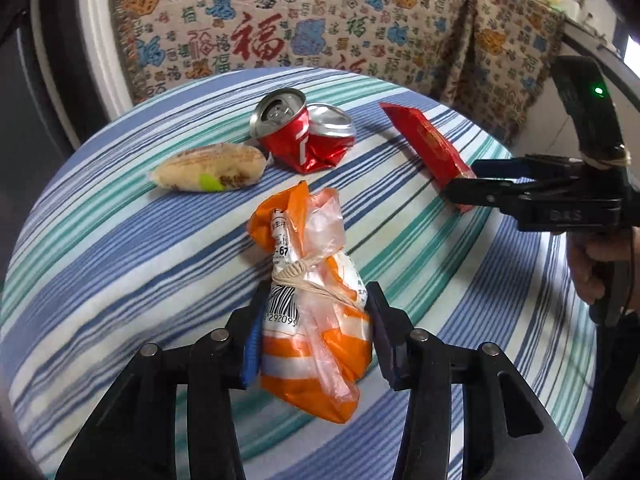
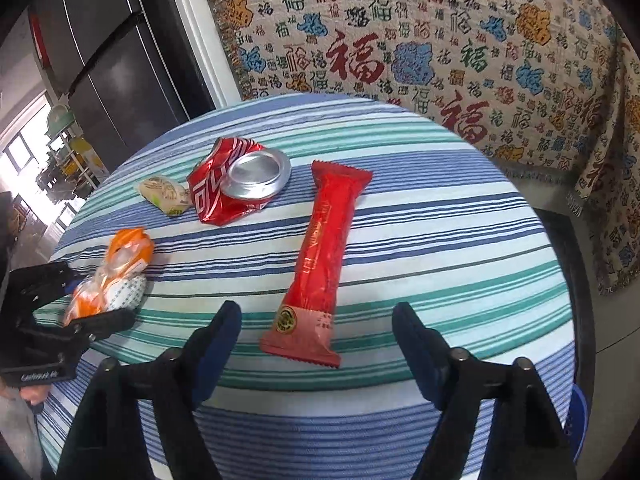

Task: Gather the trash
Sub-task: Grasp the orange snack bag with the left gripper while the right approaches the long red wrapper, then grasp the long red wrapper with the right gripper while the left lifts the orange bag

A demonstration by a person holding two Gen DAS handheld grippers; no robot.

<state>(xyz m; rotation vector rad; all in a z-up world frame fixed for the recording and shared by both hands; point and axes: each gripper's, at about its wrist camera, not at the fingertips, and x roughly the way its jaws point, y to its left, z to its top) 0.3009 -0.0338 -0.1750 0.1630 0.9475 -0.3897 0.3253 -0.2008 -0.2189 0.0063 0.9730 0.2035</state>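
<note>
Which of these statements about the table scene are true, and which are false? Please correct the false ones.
1. The left tool has the orange and white bag between its fingers. True.
2. The red can stands upright and undented. False: it lies crushed on the striped tablecloth.
3. The right tool grips the long red wrapper. False: its fingers stand apart on both sides of the wrapper's near end, not touching.
4. A pale wrapped snack lies beside the can. True.
</note>
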